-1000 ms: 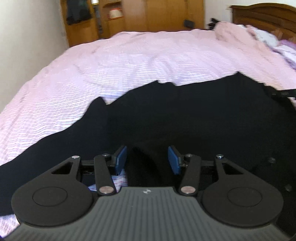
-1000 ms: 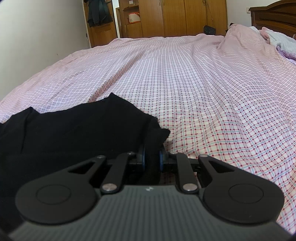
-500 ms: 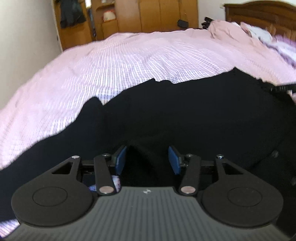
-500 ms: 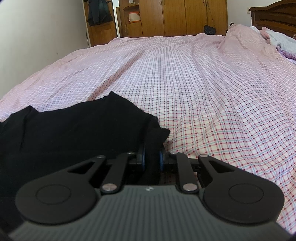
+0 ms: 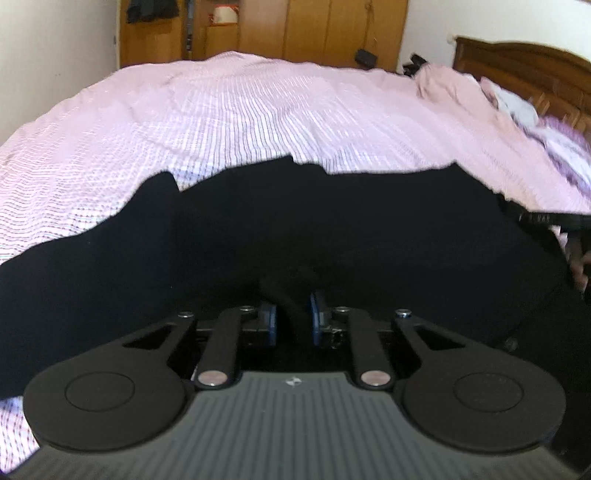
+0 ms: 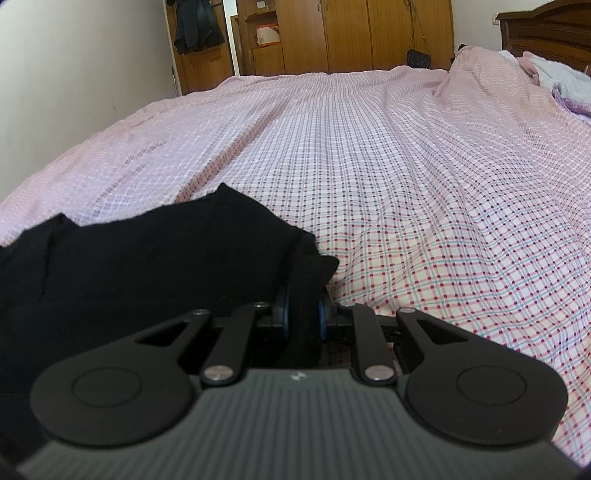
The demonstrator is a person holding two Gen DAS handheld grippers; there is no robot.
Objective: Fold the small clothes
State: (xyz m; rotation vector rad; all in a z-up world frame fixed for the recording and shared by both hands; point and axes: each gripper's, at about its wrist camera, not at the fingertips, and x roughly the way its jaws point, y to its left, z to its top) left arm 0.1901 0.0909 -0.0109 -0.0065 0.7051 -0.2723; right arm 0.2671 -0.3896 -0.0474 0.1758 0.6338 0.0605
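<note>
A black garment [image 5: 332, 229] lies spread on the pink checked bedsheet [image 5: 258, 110], with its near edge under both grippers. In the left wrist view my left gripper [image 5: 293, 314] is closing its jaws. A ridge of the black cloth stands pinched between its blue pads [image 5: 271, 317]. The right wrist view shows the garment [image 6: 166, 251] reaching to the left, and my right gripper [image 6: 303, 306] is shut on its bunched right corner. The cloth hides the tips of both grippers.
The bedsheet [image 6: 406, 184] stretches far ahead and to the right. Rumpled pale bedding [image 5: 535, 122] lies by the dark wooden headboard [image 5: 535, 70] at the far right. A wooden wardrobe [image 6: 351, 33] stands beyond the bed, and a white wall [image 6: 74, 74] runs along its left side.
The left gripper's jaws have come together on a fold of the black cloth, and its view has rolled a little. The right gripper has kept still, holding its corner.
</note>
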